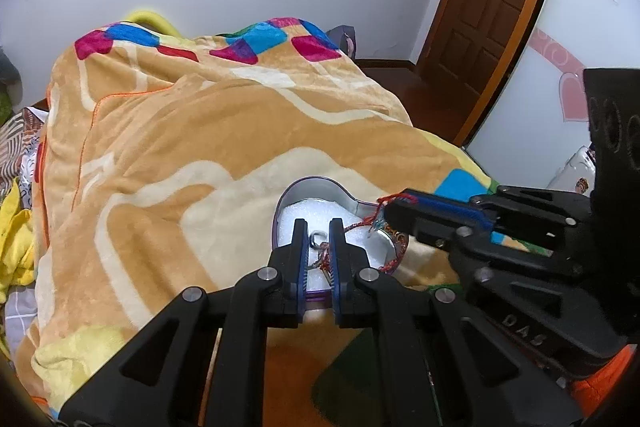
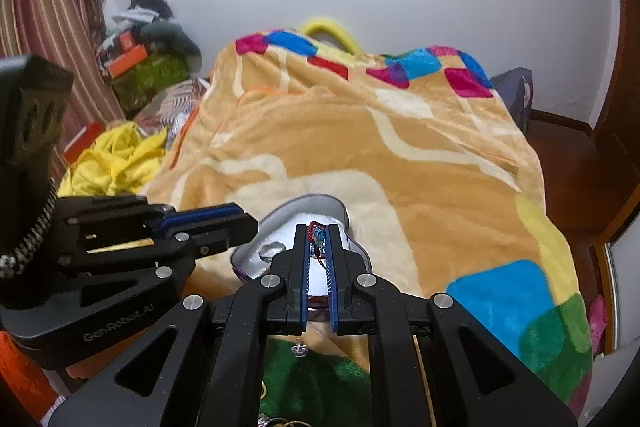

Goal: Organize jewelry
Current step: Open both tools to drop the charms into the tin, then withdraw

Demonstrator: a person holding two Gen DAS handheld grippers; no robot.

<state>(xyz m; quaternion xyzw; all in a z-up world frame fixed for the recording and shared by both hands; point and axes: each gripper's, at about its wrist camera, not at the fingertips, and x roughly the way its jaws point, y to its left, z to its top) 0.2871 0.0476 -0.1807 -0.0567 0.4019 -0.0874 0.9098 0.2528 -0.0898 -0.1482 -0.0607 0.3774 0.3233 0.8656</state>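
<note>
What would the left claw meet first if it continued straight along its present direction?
Probably the white padding inside the heart-shaped tin, just beyond the left claw; depth is uncertain.

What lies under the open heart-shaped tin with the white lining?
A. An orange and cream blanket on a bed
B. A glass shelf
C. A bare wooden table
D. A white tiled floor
A: the heart-shaped tin sits on the orange and cream blanket that covers the bed, as both wrist views show; the same blanket surrounds the tin on every side.
</note>
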